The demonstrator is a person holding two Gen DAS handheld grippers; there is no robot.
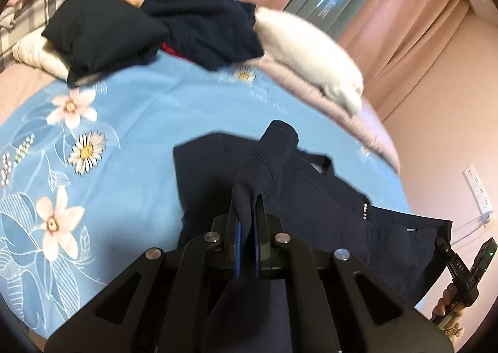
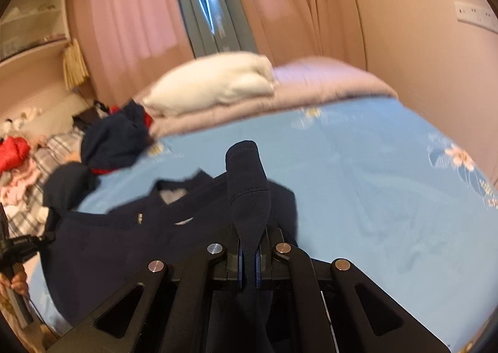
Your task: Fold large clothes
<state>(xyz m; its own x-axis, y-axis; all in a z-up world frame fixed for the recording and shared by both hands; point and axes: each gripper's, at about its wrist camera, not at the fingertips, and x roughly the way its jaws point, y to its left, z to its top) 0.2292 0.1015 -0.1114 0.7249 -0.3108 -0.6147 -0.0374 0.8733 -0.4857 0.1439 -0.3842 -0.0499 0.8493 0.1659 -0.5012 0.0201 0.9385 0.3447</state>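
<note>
- Left gripper (image 1: 247, 216): jaws pinched tight on a corner of the navy garment (image 1: 311, 197), fabric poking up between the pads
- Right gripper (image 2: 248, 241): jaws clamped just the same on another corner, cloth standing up at frame centre
- Garment sprawls over the blue floral bed sheet (image 1: 140, 110), lower centre-right in the left view, lower left in the right view
- Looks like the lift-and-spread step: both ends caught, no fold made yet
- Next calls for drawing it taut, laying it flat, clear of the dark clothes pile (image 1: 155, 26) at upper left

White pillow (image 2: 214, 85) on lilac quilt (image 2: 326, 82) — pink curtains (image 2: 130, 20) behind.
</note>
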